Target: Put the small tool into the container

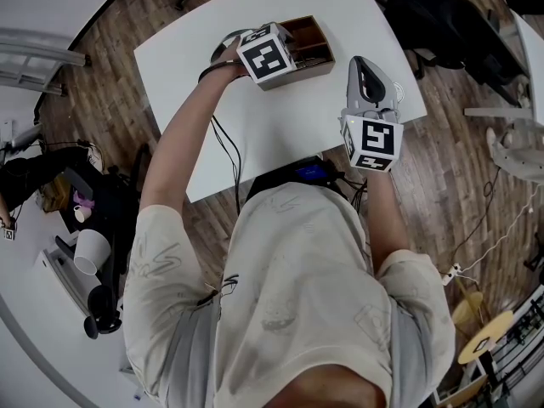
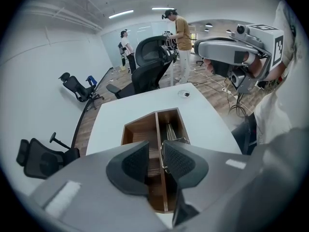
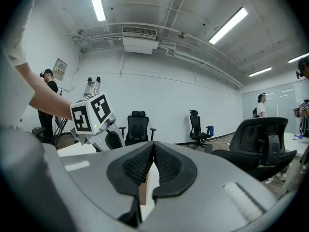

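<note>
Left gripper view: the left gripper [image 2: 155, 158] hovers over the container [image 2: 129, 132], jaws slightly apart. A metal tool [image 2: 170, 129], apparently, lies lengthwise in the right compartment, just beyond the right pad. The right gripper [image 3: 153, 164] is closed, empty and farther off.

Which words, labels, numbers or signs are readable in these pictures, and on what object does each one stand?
No word or number is readable in any view.
Marker cube of the left hand-held gripper: black-and-white square patterns only, no letters.
Cube of the right hand-held gripper: the same.
Wall notice: too small to read.
Shirt: faint drawings, nothing legible.
</note>
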{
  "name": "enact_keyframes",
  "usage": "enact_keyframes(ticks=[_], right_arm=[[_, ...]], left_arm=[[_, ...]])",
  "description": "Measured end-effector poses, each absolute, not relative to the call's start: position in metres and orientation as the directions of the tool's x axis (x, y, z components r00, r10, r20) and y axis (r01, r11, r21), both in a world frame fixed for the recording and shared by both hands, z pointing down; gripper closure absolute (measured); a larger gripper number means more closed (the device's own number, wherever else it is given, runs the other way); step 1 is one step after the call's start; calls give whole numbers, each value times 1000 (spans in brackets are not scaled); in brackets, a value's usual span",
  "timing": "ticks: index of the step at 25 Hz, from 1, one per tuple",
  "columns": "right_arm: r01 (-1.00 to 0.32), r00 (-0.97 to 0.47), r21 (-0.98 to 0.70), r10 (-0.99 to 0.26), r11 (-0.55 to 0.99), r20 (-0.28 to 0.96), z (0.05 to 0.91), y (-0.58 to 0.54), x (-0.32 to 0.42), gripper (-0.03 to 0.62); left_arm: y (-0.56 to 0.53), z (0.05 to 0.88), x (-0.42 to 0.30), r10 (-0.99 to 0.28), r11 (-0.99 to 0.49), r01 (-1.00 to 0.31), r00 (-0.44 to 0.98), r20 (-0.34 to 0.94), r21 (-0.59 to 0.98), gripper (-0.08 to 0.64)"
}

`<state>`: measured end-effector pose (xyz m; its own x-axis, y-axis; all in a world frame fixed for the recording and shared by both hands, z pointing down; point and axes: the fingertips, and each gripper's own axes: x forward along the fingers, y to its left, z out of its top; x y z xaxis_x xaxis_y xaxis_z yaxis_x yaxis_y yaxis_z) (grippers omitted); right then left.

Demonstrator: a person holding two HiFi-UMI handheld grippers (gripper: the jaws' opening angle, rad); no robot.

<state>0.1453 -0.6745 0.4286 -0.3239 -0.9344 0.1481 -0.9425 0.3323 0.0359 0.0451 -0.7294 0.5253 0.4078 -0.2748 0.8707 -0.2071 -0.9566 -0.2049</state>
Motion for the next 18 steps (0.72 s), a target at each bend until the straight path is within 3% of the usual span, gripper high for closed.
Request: enact_keyframes(ticks=[4,7,18], right_arm=[[-942,-325,39,-934,334,146,428,-675,145,586],[-941,-326,41,-934,335,145,428,-674,142,586],[-940,-329,53,-936,338,123,418,-678,138,586]], left_arm=[[-732,518,44,-321,-942,-236,417,850,-240,464],[-735,508,41,-372,-919,-295,416,830,-264,535],[-738,440,46,-582,-785,-574,553,596,-234,540]])
